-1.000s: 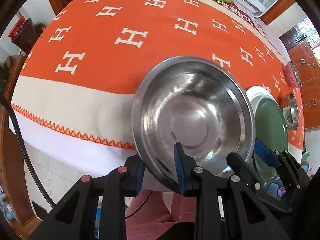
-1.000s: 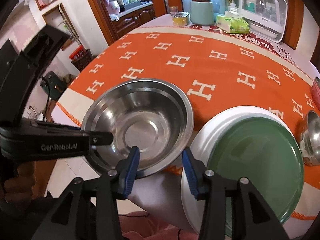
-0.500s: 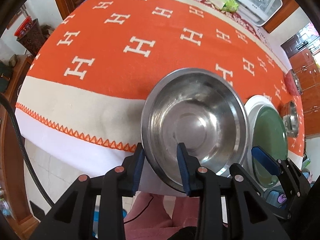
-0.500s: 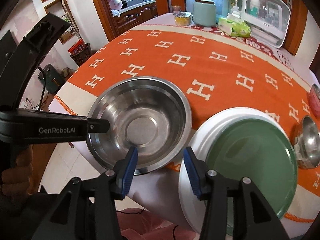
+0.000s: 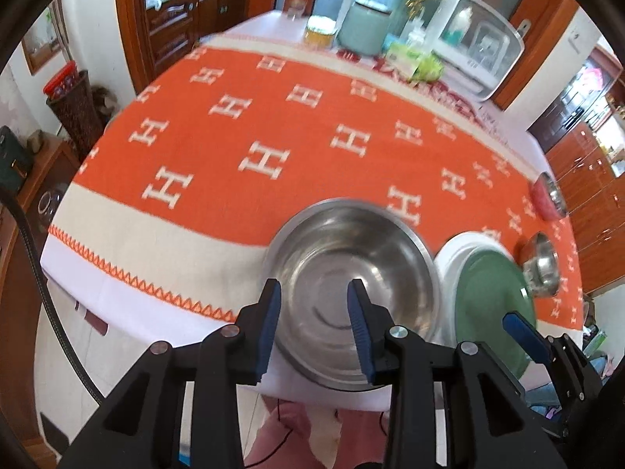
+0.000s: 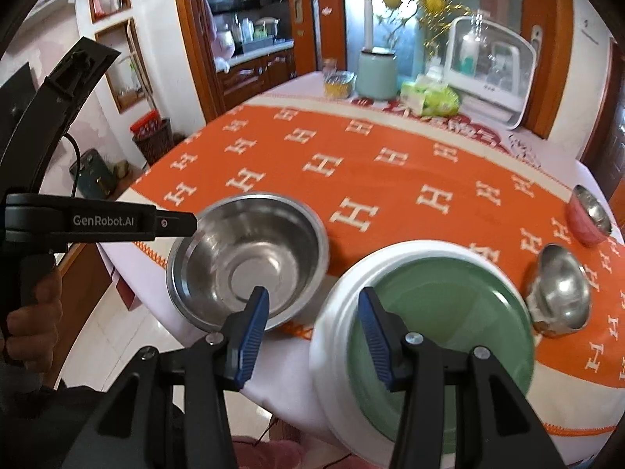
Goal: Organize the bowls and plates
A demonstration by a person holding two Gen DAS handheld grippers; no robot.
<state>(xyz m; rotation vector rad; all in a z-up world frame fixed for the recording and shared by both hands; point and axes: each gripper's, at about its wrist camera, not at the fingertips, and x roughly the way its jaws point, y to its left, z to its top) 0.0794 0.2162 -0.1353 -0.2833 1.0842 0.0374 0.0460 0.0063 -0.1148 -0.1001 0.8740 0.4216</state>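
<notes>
Tongs status, left [image 5: 314, 312]: jaws have just been opening; a second ago they pinched the near rim of the large steel bowl [image 5: 353, 269], and now they stand apart above it, gripping nothing. I read this as a completed release. That bowl sits on the tabletop [image 5: 242, 117] at its near edge, just left of the green plate [image 6: 441, 320] stacked on the white plate [image 6: 343, 289]. Right tongs [image 6: 312, 320] are part open and empty, hovering between bowl and plates. Two small bowls [image 6: 562, 289] remain unsorted at far right.
</notes>
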